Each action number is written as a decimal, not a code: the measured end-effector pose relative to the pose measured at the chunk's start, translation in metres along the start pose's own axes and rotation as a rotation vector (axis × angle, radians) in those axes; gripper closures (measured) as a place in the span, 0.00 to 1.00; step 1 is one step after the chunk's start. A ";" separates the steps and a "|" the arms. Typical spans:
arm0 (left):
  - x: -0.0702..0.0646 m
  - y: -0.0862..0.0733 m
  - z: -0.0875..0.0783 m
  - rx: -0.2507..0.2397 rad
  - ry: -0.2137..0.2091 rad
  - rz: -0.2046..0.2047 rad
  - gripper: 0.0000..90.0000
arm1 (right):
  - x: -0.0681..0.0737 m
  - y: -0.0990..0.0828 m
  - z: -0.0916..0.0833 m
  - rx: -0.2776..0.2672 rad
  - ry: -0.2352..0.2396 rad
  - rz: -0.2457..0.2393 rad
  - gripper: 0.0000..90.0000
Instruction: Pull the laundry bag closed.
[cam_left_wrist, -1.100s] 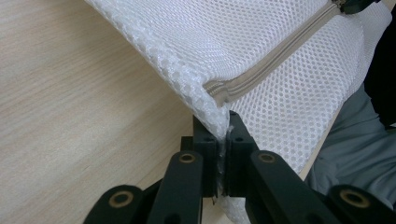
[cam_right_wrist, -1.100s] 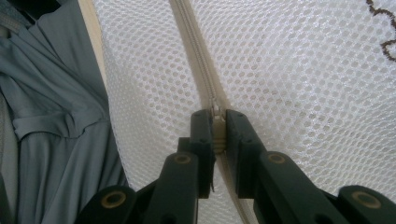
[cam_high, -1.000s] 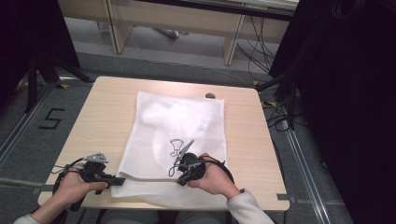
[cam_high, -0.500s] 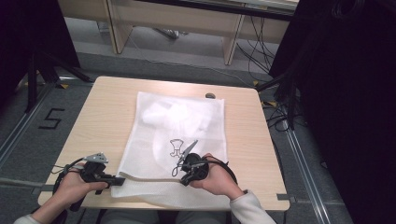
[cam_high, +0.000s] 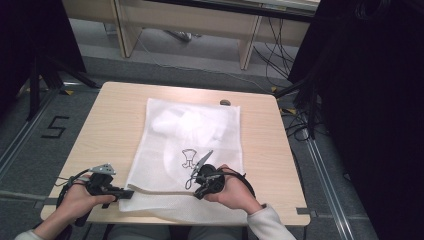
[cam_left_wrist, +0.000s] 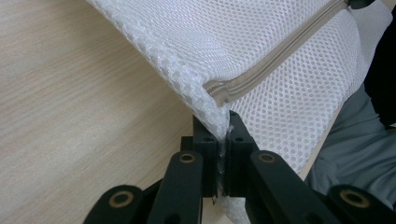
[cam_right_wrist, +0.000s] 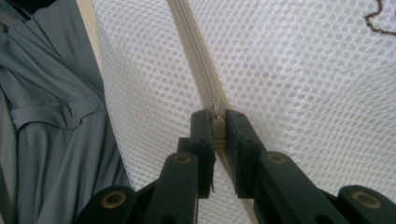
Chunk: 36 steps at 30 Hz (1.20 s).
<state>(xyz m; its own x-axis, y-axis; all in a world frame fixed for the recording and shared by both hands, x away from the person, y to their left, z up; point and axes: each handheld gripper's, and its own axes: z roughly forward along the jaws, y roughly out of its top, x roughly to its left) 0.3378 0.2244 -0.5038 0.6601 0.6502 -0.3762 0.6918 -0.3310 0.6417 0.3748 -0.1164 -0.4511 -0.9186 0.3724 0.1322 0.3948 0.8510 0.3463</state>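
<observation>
I have the left hand-held gripper (cam_left_wrist: 223, 135) clamped on the mesh bag (cam_high: 192, 140) corner, the right hand-held gripper (cam_right_wrist: 215, 128) pinching the zip pull (cam_right_wrist: 215, 122); it may slip free under uneven tension.

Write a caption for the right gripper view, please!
Right gripper pinching the beige zipper of a white mesh laundry bag.

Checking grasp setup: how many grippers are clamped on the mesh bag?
2. Left gripper pinches the mesh bag's near-left corner; right gripper grips its zipper along the near edge.
</observation>
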 end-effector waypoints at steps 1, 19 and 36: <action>0.000 0.000 0.000 0.000 0.000 0.000 0.95 | 0.000 -0.001 -0.001 0.002 0.004 0.006 0.91; 0.000 0.000 -0.001 0.012 -0.001 0.003 0.95 | -0.003 -0.007 -0.004 0.000 0.004 0.013 0.91; 0.000 0.000 0.000 0.000 0.000 0.000 0.95 | -0.005 -0.012 -0.007 0.007 -0.010 0.021 0.91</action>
<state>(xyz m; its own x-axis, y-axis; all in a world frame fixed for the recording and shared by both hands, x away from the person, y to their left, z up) 0.3378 0.2247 -0.5038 0.6602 0.6502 -0.3761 0.6917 -0.3312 0.6417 0.3742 -0.1307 -0.4498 -0.9100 0.3937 0.1303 0.4141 0.8456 0.3369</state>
